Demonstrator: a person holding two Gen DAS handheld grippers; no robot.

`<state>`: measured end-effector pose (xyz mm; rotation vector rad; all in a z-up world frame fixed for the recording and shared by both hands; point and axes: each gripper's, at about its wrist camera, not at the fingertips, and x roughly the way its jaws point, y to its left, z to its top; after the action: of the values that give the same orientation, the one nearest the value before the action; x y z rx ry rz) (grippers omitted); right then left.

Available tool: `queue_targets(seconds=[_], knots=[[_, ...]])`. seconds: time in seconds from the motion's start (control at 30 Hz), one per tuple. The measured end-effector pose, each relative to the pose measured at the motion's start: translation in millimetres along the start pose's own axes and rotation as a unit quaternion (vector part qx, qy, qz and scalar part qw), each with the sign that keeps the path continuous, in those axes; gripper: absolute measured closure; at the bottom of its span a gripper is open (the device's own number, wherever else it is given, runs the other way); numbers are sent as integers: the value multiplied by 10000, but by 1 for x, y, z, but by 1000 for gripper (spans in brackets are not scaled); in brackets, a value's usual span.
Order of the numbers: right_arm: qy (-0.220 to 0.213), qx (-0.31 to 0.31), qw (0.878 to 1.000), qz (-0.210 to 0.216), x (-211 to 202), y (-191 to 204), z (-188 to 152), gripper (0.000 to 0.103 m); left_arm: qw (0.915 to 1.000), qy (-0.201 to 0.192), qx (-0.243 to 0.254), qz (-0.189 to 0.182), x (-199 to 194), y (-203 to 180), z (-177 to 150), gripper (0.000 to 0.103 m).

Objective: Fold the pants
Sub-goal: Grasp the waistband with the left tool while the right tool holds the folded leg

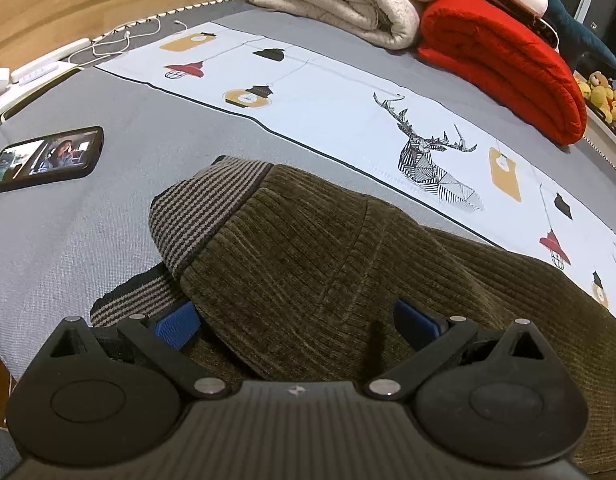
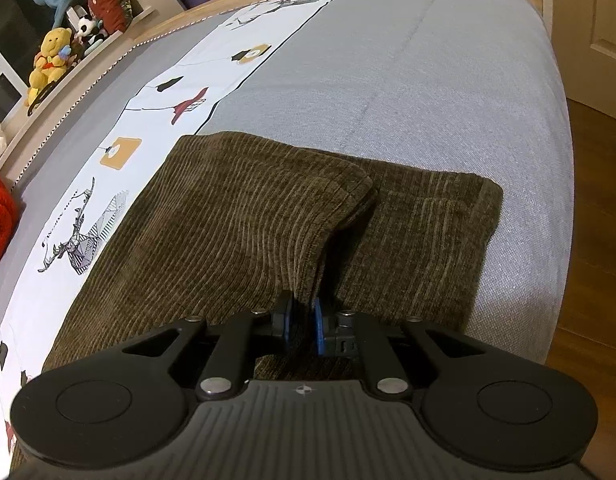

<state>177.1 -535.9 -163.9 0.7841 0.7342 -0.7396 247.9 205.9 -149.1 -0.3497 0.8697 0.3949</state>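
Pants half folded on the bed

We see the pants doubled lengthwise on the bed — right gripper pinches the top leg, left gripper spread; crosswise folds remain.

Pants lie on bed, waistband at left end. Phone left of waistband. Folded blankets behind, at bed's far edge.

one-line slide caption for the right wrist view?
Right gripper pinches a fold of the brown corduroy pants lying on the grey bed cover.
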Motion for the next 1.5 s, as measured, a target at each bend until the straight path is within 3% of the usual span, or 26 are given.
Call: queue_targets(seconds=[0.33,0.43,0.63,0.7,0.77,1.07,1.13,1.2,1.5], knots=[[-1,-22,10000,-5,1,0,0,91,9992,180,281,197,11,-8,-4,0],[0,-15,10000,0,0,0,0,91,9992,340,206,100,14,-6,-4,3],[-157,135,9998,-5,-5,-3,2,91,9999,58,-97,92,3,0,1,35],[-269,215,9994,-3,-7,-6,3,90,9997,40,-181,126,3,4,4,59],[-346,210,9992,15,-9,-7,4,90,9995,-36,-259,167,1,9,7,75],[-376,219,9990,68,-9,-7,6,84,9994,-40,-324,112,1,10,9,74],[-364,242,9990,84,-9,-8,6,83,9994,-13,-325,79,2,10,8,65],[-316,270,9991,110,-8,-8,6,79,9996,16,-290,14,2,9,8,49],[-199,226,9993,205,-6,-6,5,69,9999,-58,122,-6,2,-9,0,28]])
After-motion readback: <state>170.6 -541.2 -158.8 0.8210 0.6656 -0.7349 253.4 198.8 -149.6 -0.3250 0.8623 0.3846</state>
